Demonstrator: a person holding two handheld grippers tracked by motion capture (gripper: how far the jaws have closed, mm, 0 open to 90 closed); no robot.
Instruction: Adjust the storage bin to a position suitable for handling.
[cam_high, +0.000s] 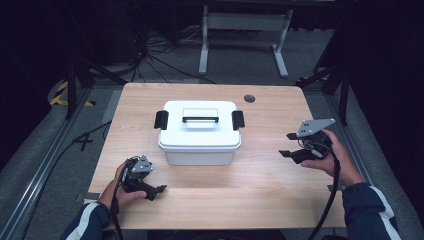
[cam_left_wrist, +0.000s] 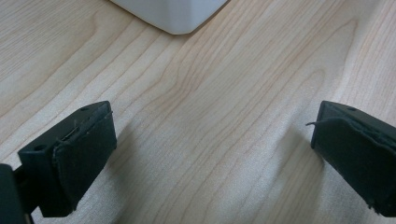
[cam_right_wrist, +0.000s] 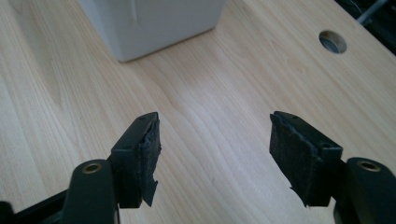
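Observation:
A white lidded box (cam_high: 199, 132) with a black handle and a black latch at each end stands in the middle of the wooden table (cam_high: 260, 190). At the front left, close to the tabletop, my left gripper (cam_high: 156, 192) is open and nothing is between its jaws. In the left gripper view, the left gripper (cam_left_wrist: 212, 140) points at bare wood, with a corner of the box (cam_left_wrist: 173, 14) beyond. My right gripper (cam_high: 287, 144) is held above the table to the right of the box, pointing left, open and empty. The right gripper view has the right gripper (cam_right_wrist: 215, 144) facing the box (cam_right_wrist: 154, 18).
A round cable hole (cam_high: 249, 98) is cut in the table's far right part and is also visible as the cable hole (cam_right_wrist: 332, 41) in the right gripper view. Beyond the table are a white metal stand (cam_high: 245, 30) and floor cables. Bare wood surrounds the box.

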